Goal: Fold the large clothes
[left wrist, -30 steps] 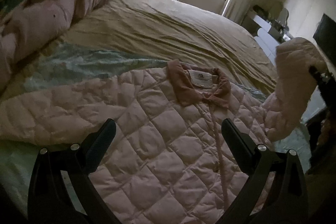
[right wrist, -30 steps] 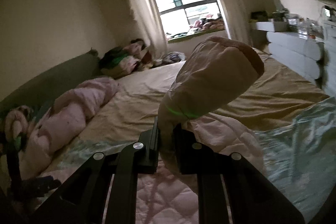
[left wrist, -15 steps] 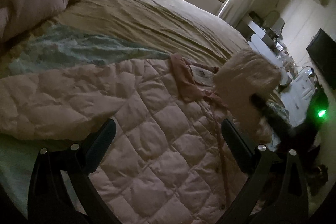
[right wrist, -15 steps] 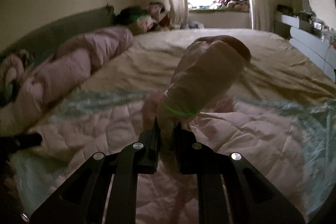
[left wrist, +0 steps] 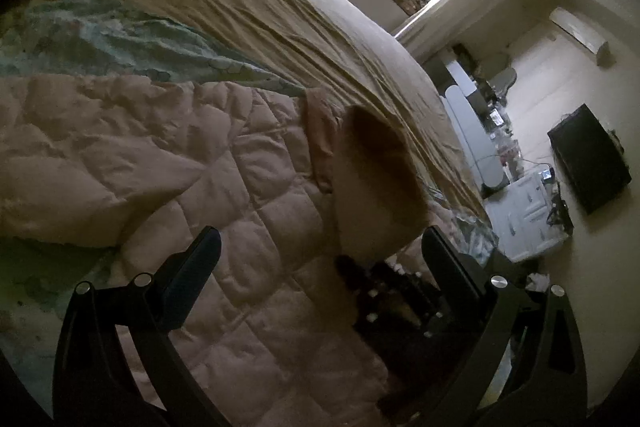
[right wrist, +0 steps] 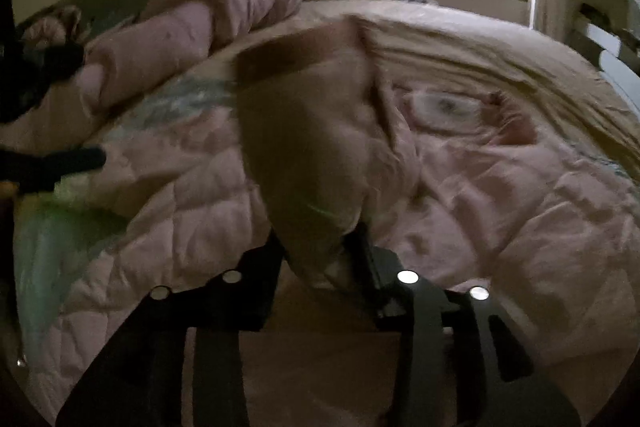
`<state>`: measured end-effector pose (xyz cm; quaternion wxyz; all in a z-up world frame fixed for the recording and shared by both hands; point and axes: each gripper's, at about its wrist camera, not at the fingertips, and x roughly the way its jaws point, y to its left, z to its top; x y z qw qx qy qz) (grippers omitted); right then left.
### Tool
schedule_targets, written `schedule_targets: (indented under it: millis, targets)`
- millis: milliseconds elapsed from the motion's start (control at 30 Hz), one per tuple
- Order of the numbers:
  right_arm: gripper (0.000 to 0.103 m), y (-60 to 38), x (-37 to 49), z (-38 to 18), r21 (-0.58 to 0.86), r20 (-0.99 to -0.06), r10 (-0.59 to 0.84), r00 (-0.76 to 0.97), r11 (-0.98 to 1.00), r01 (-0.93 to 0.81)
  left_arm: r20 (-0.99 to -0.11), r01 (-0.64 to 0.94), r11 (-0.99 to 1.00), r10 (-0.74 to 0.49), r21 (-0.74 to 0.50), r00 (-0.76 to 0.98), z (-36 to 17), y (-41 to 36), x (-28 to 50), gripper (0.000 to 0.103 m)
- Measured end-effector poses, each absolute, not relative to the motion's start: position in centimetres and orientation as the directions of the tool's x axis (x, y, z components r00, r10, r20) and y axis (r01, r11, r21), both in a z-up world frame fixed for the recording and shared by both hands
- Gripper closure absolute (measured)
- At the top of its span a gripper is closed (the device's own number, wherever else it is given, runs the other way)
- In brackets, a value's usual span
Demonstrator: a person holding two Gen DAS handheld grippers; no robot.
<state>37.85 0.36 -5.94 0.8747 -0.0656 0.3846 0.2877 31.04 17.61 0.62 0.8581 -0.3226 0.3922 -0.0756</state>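
The sleeve (right wrist: 316,147) is laid across the jacket (right wrist: 500,195) mid-bed between the right gripper (right wrist: 320,247)'s just-opening jaws, cuff toward the headboard-side edge; the left gripper (left wrist: 320,247) is held wide, empty.

my two matte black plastic grippers, left (left wrist: 320,247) and right (right wrist: 320,247), have angular fingers dotted with shiny silver screws (right wrist: 407,277).

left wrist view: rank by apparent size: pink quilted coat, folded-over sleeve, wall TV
1. pink quilted coat, fills most of the lower frame.
2. folded-over sleeve, but it is close to the camera, so enlarged.
3. wall TV, smallest here, though it is far off, so true size unsure.
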Motion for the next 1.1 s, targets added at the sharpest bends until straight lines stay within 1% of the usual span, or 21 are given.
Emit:
schedule_targets:
  millis: [67, 100, 133, 200, 233, 300, 367, 467, 500, 533, 600, 633, 667, 700, 767, 833, 900, 933, 1000, 1033, 1100]
  targets:
    - [0.059, 1.4, 37.6, -6.8, 0.093, -0.74, 0.441, 0.507, 0.815, -0.573, -0.632, -0.132, 0.784, -0.375, -0.606, 0.678, 0.4, 17.6, 31.1, 0.009]
    - [0.052, 1.7, 37.4, -6.9, 0.089, -0.745, 0.443, 0.498, 0.807, -0.584, -0.636, -0.133, 0.785, -0.375, -0.605, 0.674, 0.3, 17.5, 31.2, 0.009]
    - [0.042, 2.0, 37.1, -7.0, 0.088, -0.747, 0.451, 0.488, 0.795, -0.6, -0.64, -0.134, 0.787, -0.375, -0.602, 0.67, 0.2, 17.4, 31.3, 0.009]
    - [0.032, 1.9, 36.3, -6.3, 0.113, -0.745, 0.489, 0.454, 0.763, -0.637, -0.649, -0.133, 0.797, -0.367, -0.589, 0.667, 0.0, 17.2, 31.4, 0.009]
    - [0.029, 1.7, 35.8, -5.9, 0.129, -0.741, 0.509, 0.438, 0.748, -0.651, -0.657, -0.135, 0.806, -0.359, -0.577, 0.664, 0.0, 17.0, 31.5, 0.009]
    - [0.029, 0.0, 35.1, -4.2, 0.16, -0.715, 0.553, 0.427, 0.724, -0.671, -0.68, -0.133, 0.832, -0.337, -0.539, 0.651, -0.2, 16.4, 31.8, 0.009]
    - [0.029, -3.4, 35.7, -2.4, 0.168, -0.678, 0.55, 0.488, 0.762, -0.626, -0.708, -0.13, 0.864, -0.303, -0.487, 0.638, -0.4, 15.5, 32.3, 0.009]
    - [0.029, -9.4, 38.7, -0.8, 0.137, -0.677, 0.414, 0.608, 0.883, -0.45, -0.749, -0.088, 0.929, -0.23, -0.359, 0.621, -0.5, 12.8, 33.3, 0.01]
    - [0.031, -10.7, 39.5, -0.6, 0.131, -0.68, 0.378, 0.628, 0.906, -0.403, -0.76, -0.063, 0.946, -0.215, -0.318, 0.613, -0.7, 11.5, 33.7, 0.014]
    - [0.033, -13.4, 40.8, -0.3, 0.114, -0.691, 0.291, 0.661, 0.948, -0.298, -0.772, -0.037, 0.958, -0.205, -0.284, 0.602, -1.0, 10.5, 34.1, 0.016]
    - [0.034, -16.4, 42.1, -0.1, 0.128, -0.704, 0.232, 0.671, 0.971, -0.201, -0.815, 0.006, 0.983, -0.153, -0.181, 0.559, -2.1, 8.2, 35.0, 0.031]
    - [0.035, -17.7, 42.8, -0.1, 0.132, -0.71, 0.206, 0.674, 0.978, -0.16, -0.839, 0.023, 0.99, -0.128, -0.136, 0.529, -3.0, 7.5, 35.6, 0.033]
    - [0.035, -19.0, 43.4, 0.0, 0.133, -0.719, 0.181, 0.671, 0.984, -0.122, -0.856, 0.035, 0.994, -0.109, -0.105, 0.505, -3.9, 7.0, 35.9, 0.038]
    - [0.035, -19.8, 43.9, 0.0, 0.133, -0.728, 0.172, 0.663, 0.985, -0.11, -0.879, 0.037, 0.997, -0.081, -0.073, 0.47, -5.3, 6.8, 36.4, 0.038]
    - [0.035, -20.3, 44.5, -0.3, 0.122, -0.737, 0.168, 0.655, 0.986, -0.116, -0.9, 0.02, 0.995, -0.095, -0.095, 0.426, -7.2, 7.3, 36.8, 0.037]
    - [0.035, -19.9, 45.3, -0.8, 0.107, -0.755, 0.164, 0.635, 0.986, -0.127, -0.887, -0.003, 0.989, -0.131, -0.148, 0.442, -7.8, 8.2, 36.5, 0.037]
    - [0.035, -19.8, 46.5, -2.0, 0.144, -0.783, 0.203, 0.588, 0.979, -0.147, -0.882, 0.005, 0.99, -0.13, -0.144, 0.452, -7.9, 8.3, 36.3, 0.036]
    - [0.034, -19.8, 46.9, -2.8, 0.143, -0.803, 0.193, 0.563, 0.981, -0.133, -0.88, 0.007, 0.99, -0.131, -0.144, 0.456, -7.9, 8.4, 36.1, 0.036]
    - [0.034, -19.9, 48.8, -7.3, 0.139, -0.896, 0.154, 0.416, 0.988, -0.066, -0.878, 0.002, 0.988, -0.14, -0.156, 0.458, -8.0, 8.7, 36.0, 0.036]
    - [0.034, -19.8, 49.1, -8.4, 0.136, -0.904, 0.151, 0.4, 0.989, -0.065, -0.876, 0.001, 0.987, -0.145, -0.163, 0.46, -8.0, 8.8, 35.9, 0.036]
    - [0.034, -18.9, 49.0, -9.0, 0.069, -0.907, 0.094, 0.41, 0.995, -0.076, -0.87, 0.004, 0.987, -0.144, -0.162, 0.471, -7.7, 8.6, 35.7, 0.036]
